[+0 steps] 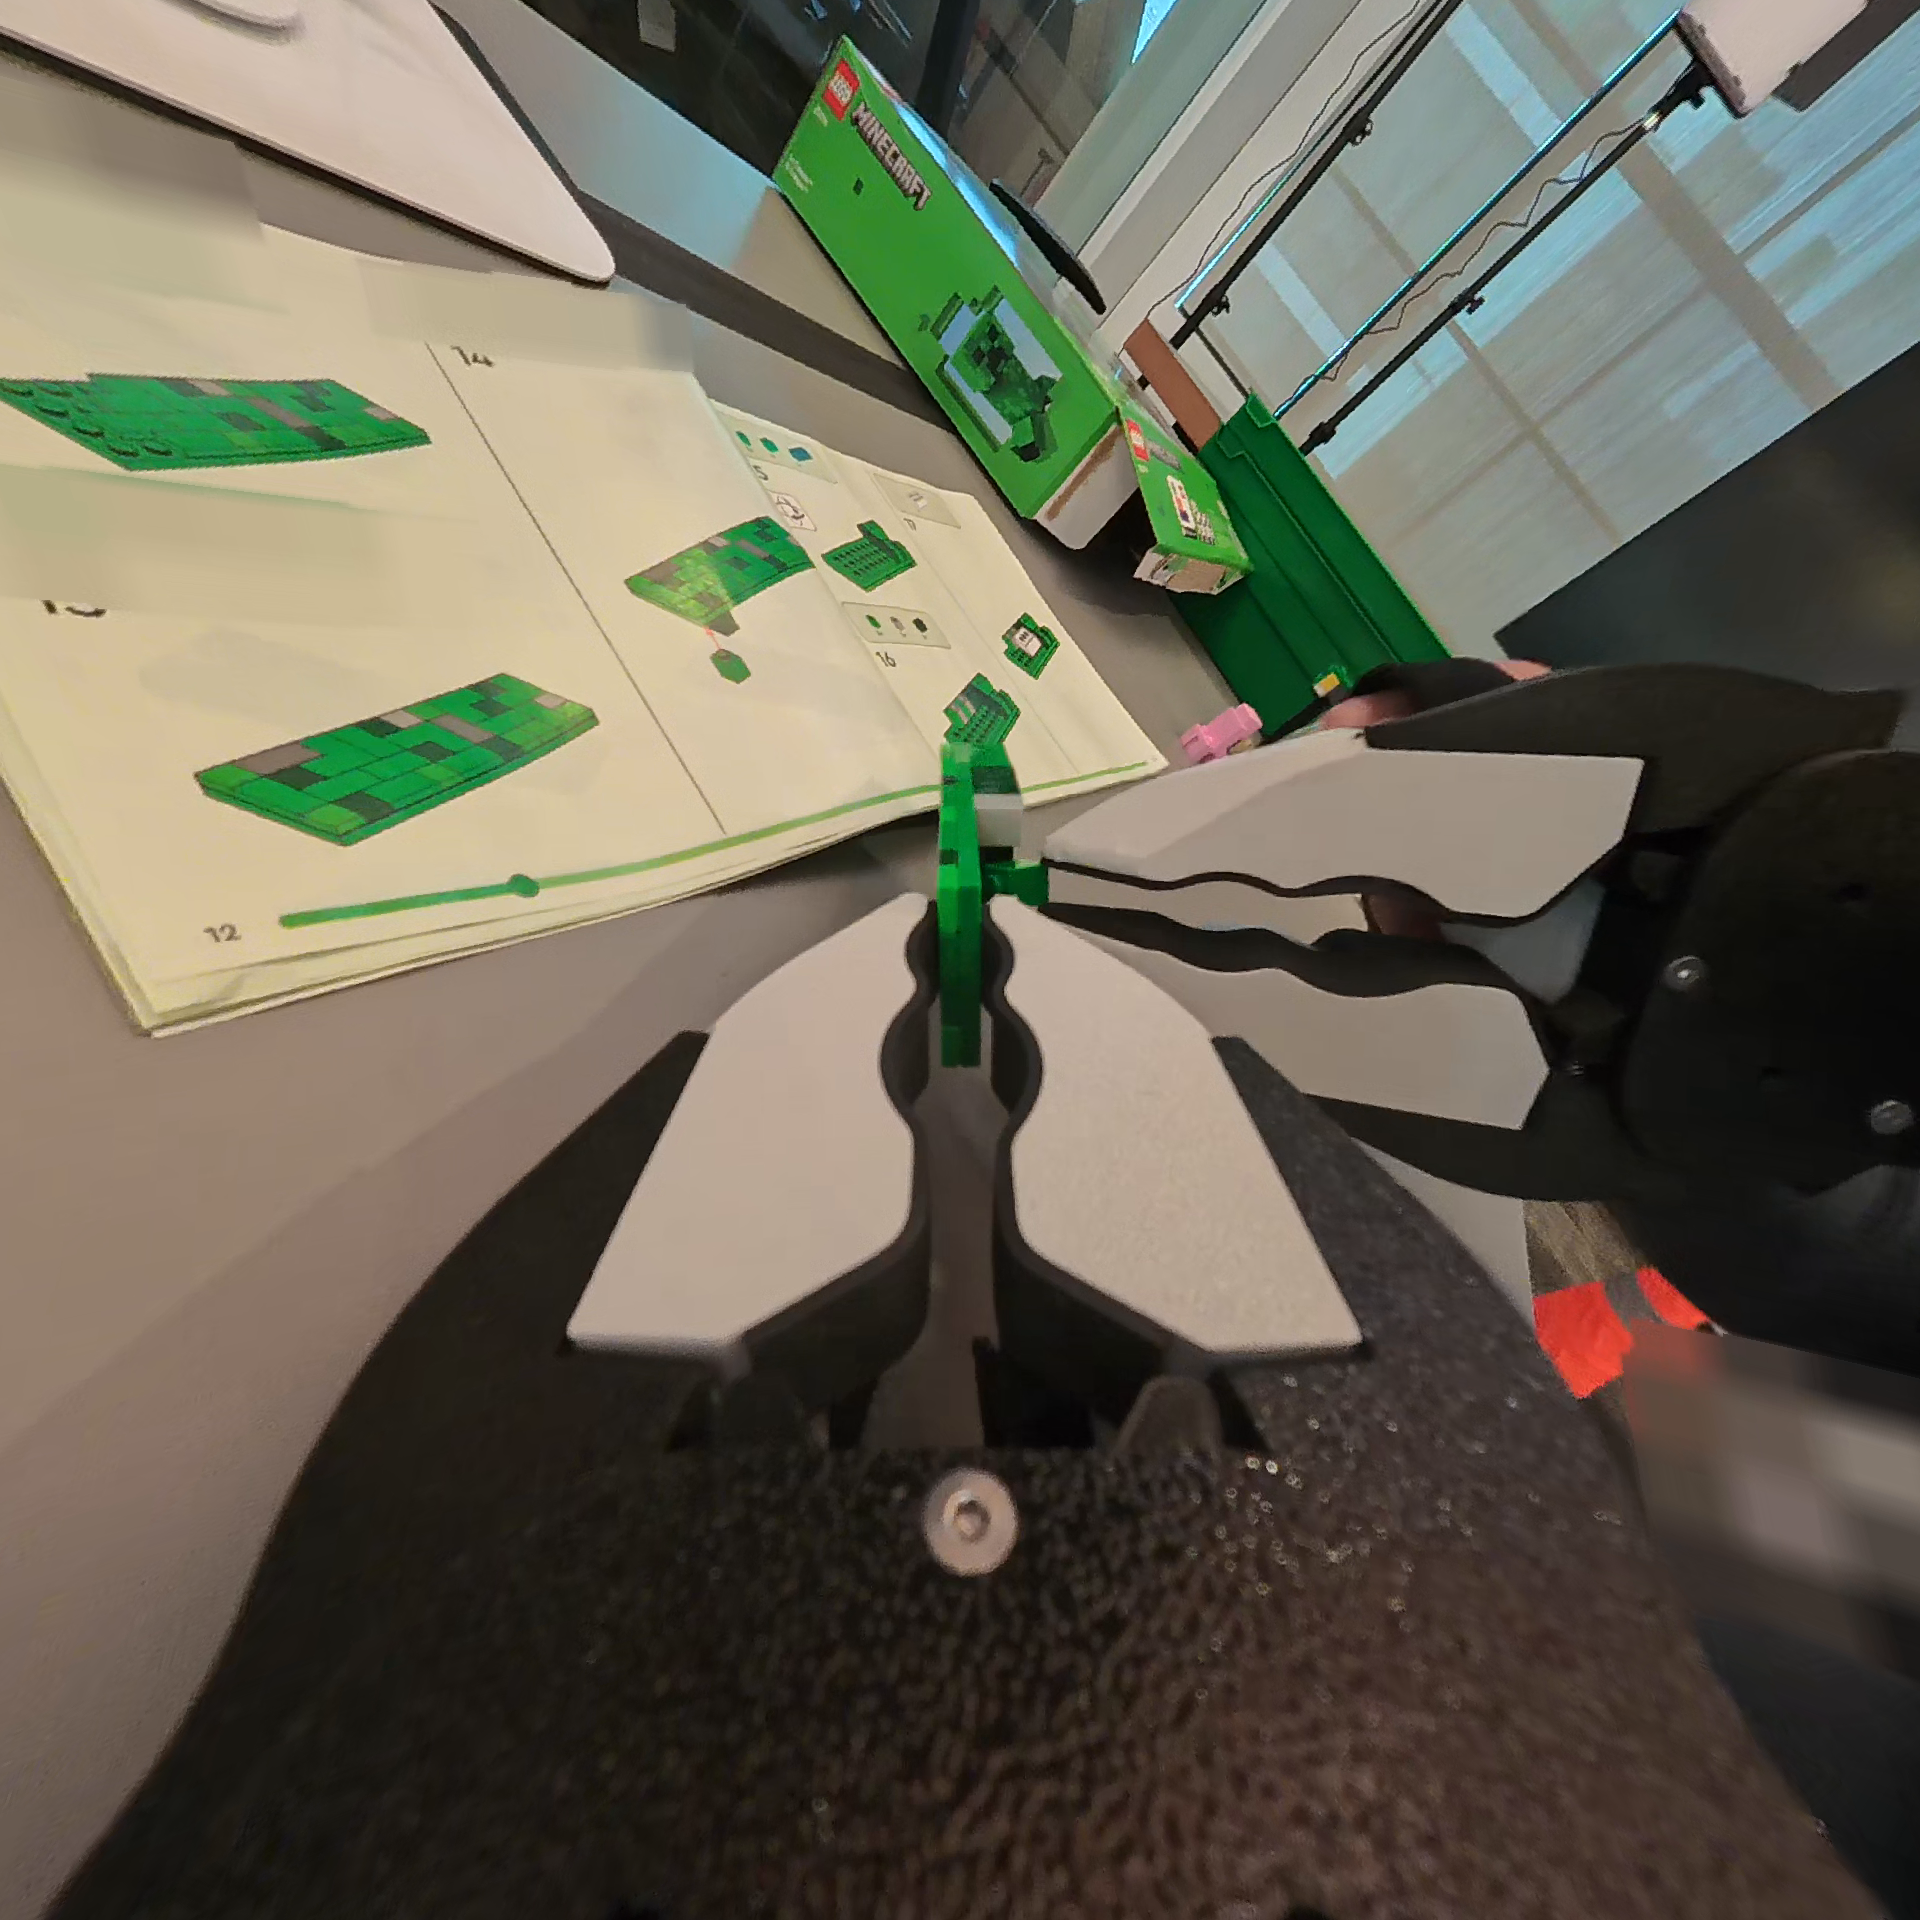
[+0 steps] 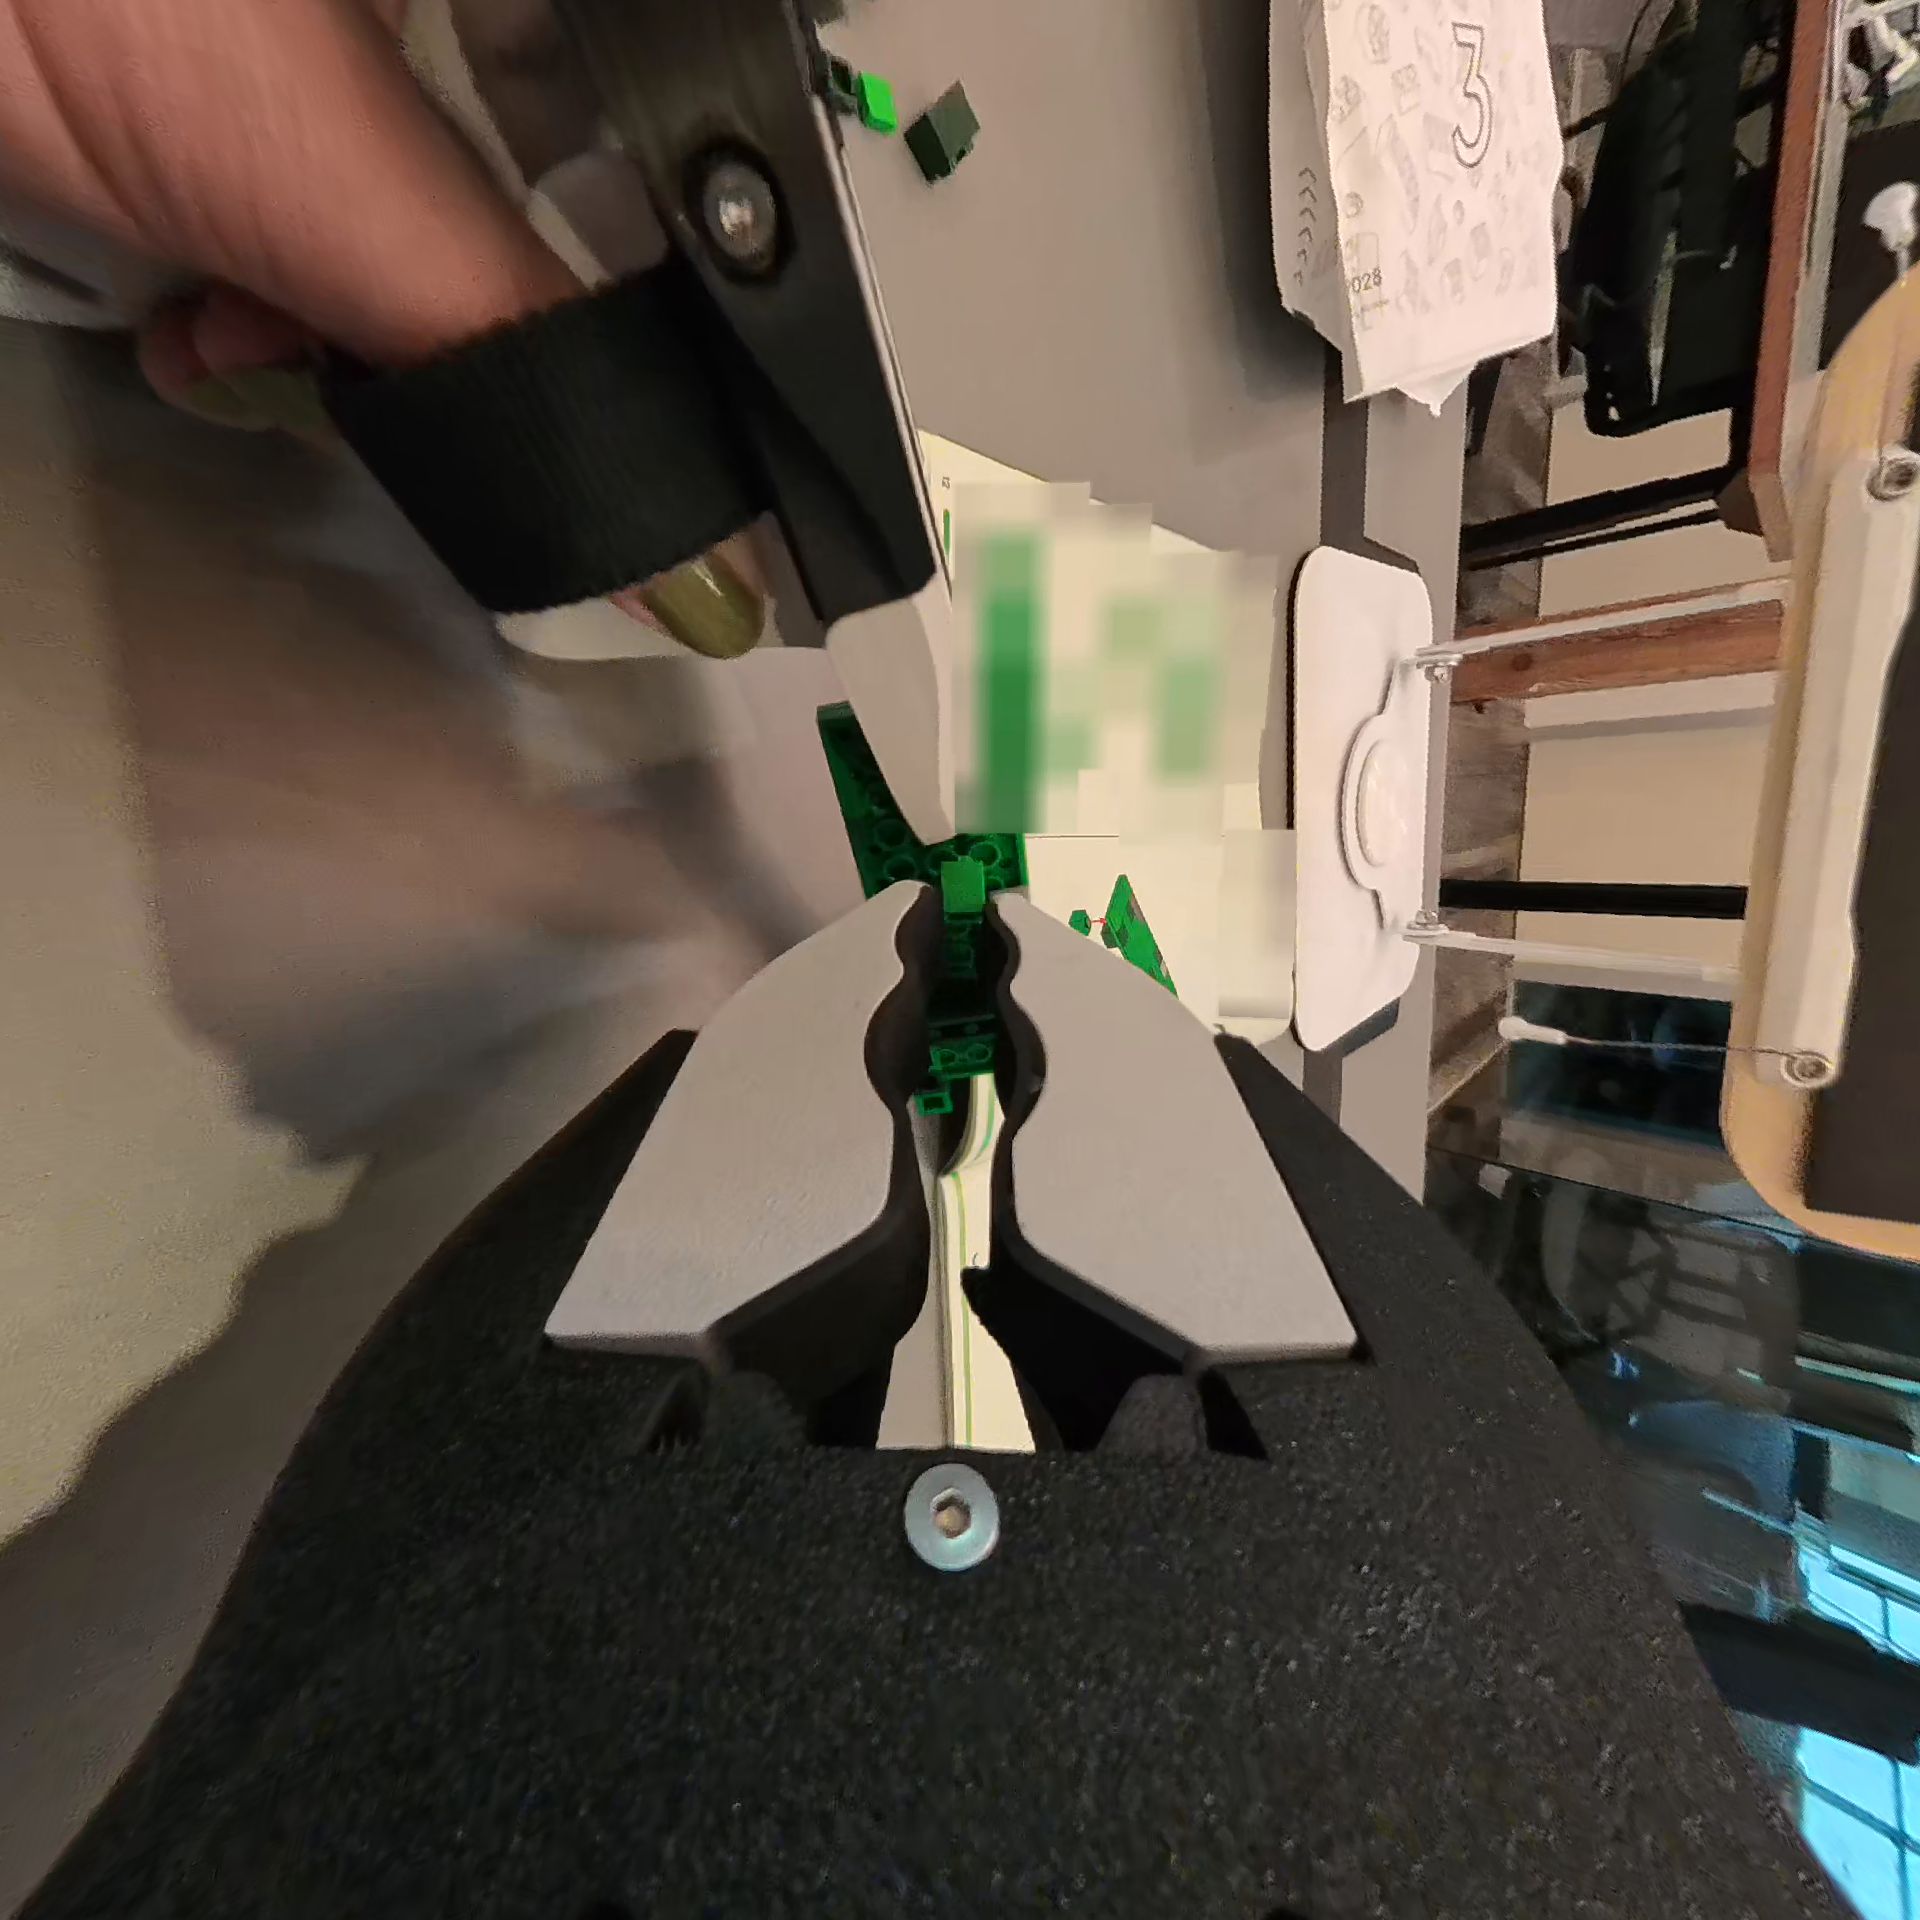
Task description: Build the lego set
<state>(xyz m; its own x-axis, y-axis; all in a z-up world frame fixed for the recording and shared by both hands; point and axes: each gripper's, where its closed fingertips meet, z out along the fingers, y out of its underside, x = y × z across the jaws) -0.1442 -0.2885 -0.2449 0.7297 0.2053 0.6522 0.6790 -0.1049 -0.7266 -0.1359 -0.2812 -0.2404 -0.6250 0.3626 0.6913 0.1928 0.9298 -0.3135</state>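
Pinching the green plate assembly (image 1: 961, 935) edge-on in our left gripper (image 1: 958, 920), fingers narrow around it, we bring the right gripper (image 2: 958, 914) in from the side, its fingers closed on a small green brick (image 2: 963, 886) touching the plate's underside. We should keep the plate steady and press straight so the studs seat. Both hands hover above the tabletop (image 1: 312, 1143), near the open instruction booklet (image 1: 416, 623).

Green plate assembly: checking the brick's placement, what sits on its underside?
A small green brick, gripped by the right gripper, meets the green plate assembly; its seating is hidden by the fingers.
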